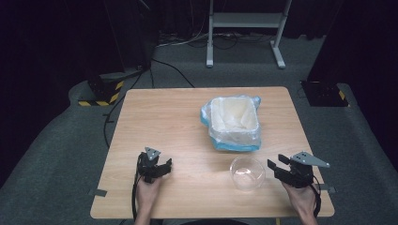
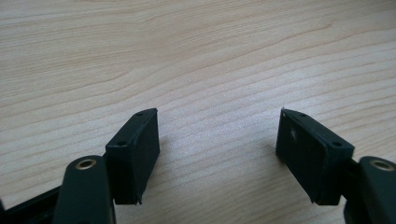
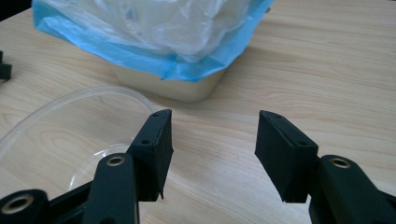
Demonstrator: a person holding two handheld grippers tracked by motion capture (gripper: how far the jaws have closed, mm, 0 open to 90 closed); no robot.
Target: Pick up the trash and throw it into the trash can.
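Observation:
A clear plastic bowl (image 1: 247, 173) stands empty near the table's front, right of centre. Behind it sits a white bin (image 1: 234, 123) lined with a clear and blue plastic bag. My right gripper (image 1: 277, 162) rests open just right of the bowl, nothing between its jaws. In the right gripper view the bowl's rim (image 3: 70, 100) curves past the left jaw and the lined bin (image 3: 154, 42) is ahead; that gripper (image 3: 212, 116) is open. My left gripper (image 1: 164, 163) lies open at the front left, and in the left gripper view it (image 2: 219, 112) has bare wood between its jaws.
The wooden table (image 1: 164, 117) has bare room across its left half and back. Grey carpet surrounds it. A white desk frame (image 1: 244, 28) stands behind, and yellow-black striped bases (image 1: 101, 93) sit on the floor at the back left.

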